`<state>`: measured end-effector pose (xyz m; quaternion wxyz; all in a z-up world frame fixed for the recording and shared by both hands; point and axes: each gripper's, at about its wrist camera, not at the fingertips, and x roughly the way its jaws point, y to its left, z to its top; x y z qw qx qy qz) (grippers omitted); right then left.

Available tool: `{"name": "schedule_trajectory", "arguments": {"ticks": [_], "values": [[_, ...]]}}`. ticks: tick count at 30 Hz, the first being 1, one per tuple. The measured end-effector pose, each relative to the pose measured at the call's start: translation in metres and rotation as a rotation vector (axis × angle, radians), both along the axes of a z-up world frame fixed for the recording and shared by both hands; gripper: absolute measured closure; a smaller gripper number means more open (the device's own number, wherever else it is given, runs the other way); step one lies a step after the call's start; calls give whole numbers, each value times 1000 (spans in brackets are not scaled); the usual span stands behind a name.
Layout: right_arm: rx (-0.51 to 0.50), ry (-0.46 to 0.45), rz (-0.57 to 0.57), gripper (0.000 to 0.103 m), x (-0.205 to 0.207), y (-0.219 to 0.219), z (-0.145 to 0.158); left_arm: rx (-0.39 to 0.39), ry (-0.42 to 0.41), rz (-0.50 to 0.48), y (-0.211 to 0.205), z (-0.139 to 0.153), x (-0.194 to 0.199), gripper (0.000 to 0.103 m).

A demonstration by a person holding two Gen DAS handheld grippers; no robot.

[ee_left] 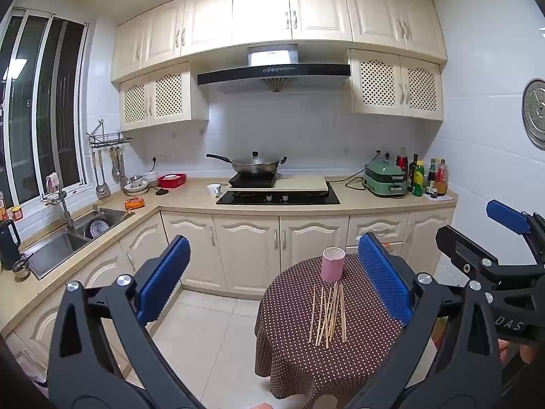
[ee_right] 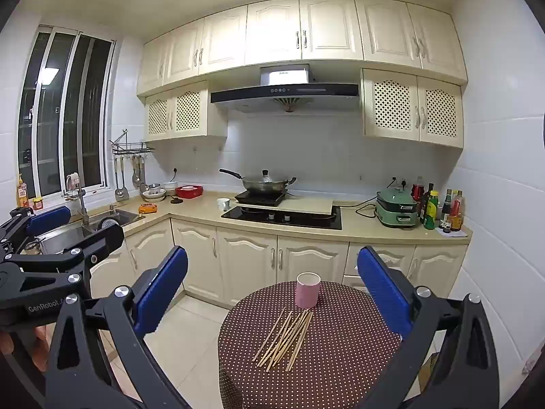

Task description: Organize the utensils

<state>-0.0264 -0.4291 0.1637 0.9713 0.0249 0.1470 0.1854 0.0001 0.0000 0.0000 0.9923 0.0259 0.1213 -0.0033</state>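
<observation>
1. The left tongs [ee_left: 272, 283] hang level in the air with their blue pads spread wide and nothing between them, pointing across the room at the kitchen counter.
2. The right tongs [ee_right: 272, 289] hang the same way, gaping wide and empty; each pair shows at the edge of the other's view, the right at 3 o'clock in the left view, the left at 9 o'clock in the right view.
3. Both pairs stay well above and short of the bench [ee_left: 357, 351], a small round one under a brown cloth with white dots.
4. The chopsticks [ee_left: 327, 313] lie loose in a fanned heap on the bench, tips converging toward the far side, at about 5 o'clock in the left view.
5. A pink cup [ee_left: 333, 264] stands upright just beyond the chopsticks, at their 12 o'clock, close to their far tips.
6. In the right view the chopsticks [ee_right: 286, 337] lie low at 6 o'clock and the cup [ee_right: 308, 289] sits between the pads.
7. Nothing lies between either pair and the heap.
8. Far behind, a wok [ee_left: 255, 165] sits on the stove and a sink [ee_left: 73, 235] lies at 9 o'clock.
</observation>
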Motion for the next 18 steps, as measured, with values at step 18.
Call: {"name": "schedule_trajectory", "arguments": {"ticks": [18], "values": [[0, 3, 1, 7, 1, 0, -1, -6, -3, 2, 0, 0, 0, 5]]}}
